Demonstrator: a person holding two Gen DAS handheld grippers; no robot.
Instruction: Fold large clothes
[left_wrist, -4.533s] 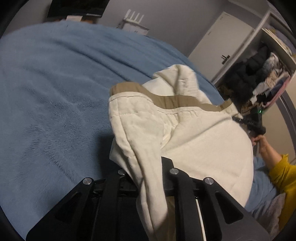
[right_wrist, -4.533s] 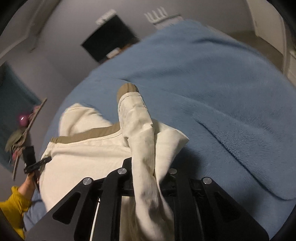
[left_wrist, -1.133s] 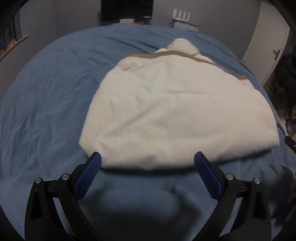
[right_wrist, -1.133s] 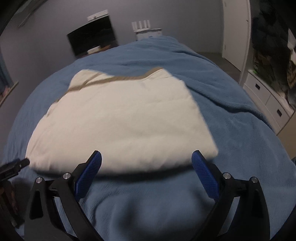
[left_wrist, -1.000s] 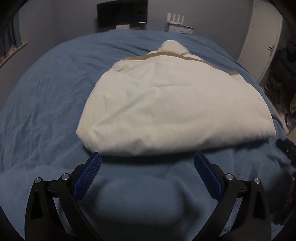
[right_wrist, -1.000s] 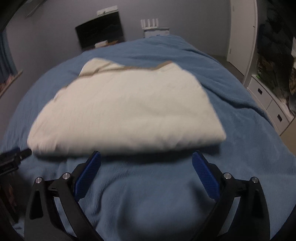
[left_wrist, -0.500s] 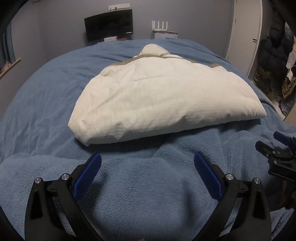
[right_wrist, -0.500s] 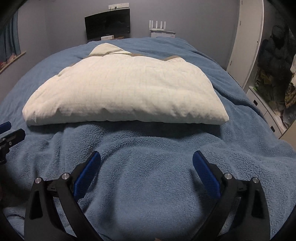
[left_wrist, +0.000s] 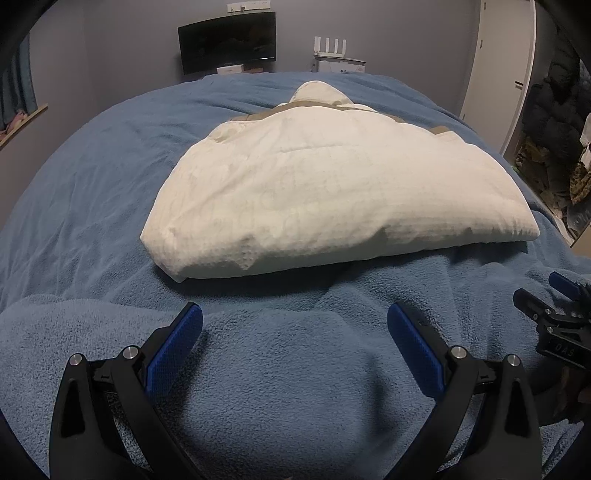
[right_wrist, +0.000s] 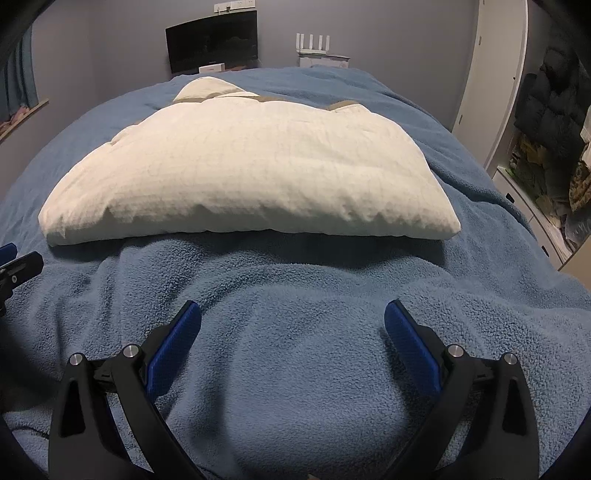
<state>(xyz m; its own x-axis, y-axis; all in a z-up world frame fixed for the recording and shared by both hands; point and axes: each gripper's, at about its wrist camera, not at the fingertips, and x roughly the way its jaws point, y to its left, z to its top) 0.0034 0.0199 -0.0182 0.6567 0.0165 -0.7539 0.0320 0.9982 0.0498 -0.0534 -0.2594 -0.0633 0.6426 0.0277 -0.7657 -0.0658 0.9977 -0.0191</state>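
A cream quilted garment with tan trim lies folded in a thick flat bundle on the blue fleece bed cover; it also shows in the right wrist view. My left gripper is open and empty, low over the cover, short of the bundle's near edge. My right gripper is open and empty, likewise in front of the bundle. The right gripper's tip shows at the right edge of the left wrist view. The left gripper's tip shows at the left edge of the right wrist view.
A dark monitor and a white router stand beyond the bed's far end. A white door and shelves packed with clothes are on the right. A drawer unit stands beside the bed.
Both grippers let go of the garment, opened, and drew back and down from the bundle. In the last half second they sank slightly closer to the cover.
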